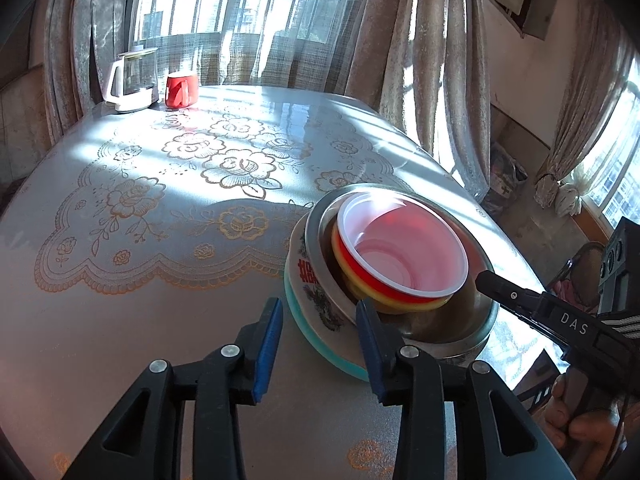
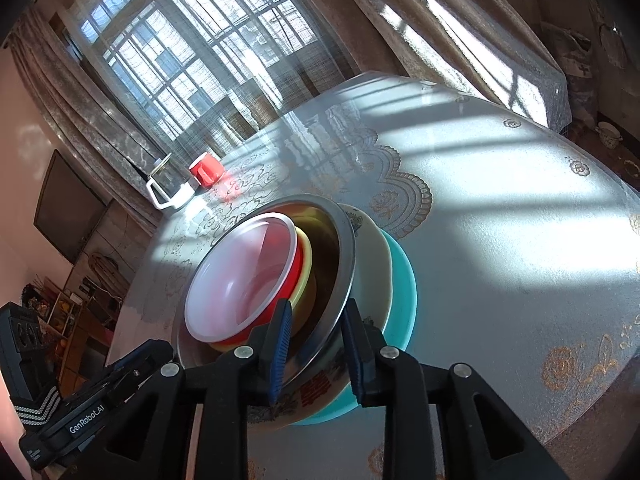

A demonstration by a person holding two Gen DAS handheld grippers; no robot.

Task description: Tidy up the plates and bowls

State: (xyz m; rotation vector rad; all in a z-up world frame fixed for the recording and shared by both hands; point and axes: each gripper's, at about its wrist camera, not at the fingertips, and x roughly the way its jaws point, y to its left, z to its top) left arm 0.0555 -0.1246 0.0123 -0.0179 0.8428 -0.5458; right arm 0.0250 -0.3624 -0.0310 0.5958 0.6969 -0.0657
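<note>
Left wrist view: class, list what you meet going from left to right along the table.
Kettle → red mug → teal plate → red bowl → right gripper.

Left tongs (image 1: 318, 344) gape beside the stacked bowls (image 1: 400, 256).

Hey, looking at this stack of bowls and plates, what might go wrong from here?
1. The right gripper is open astride the rims of the steel bowl and the patterned plate; closing there may lift only part of the stack.
2. The red bowl sits tilted in the yellow bowl and could slide.
3. The stack sits near the table edge.
</note>
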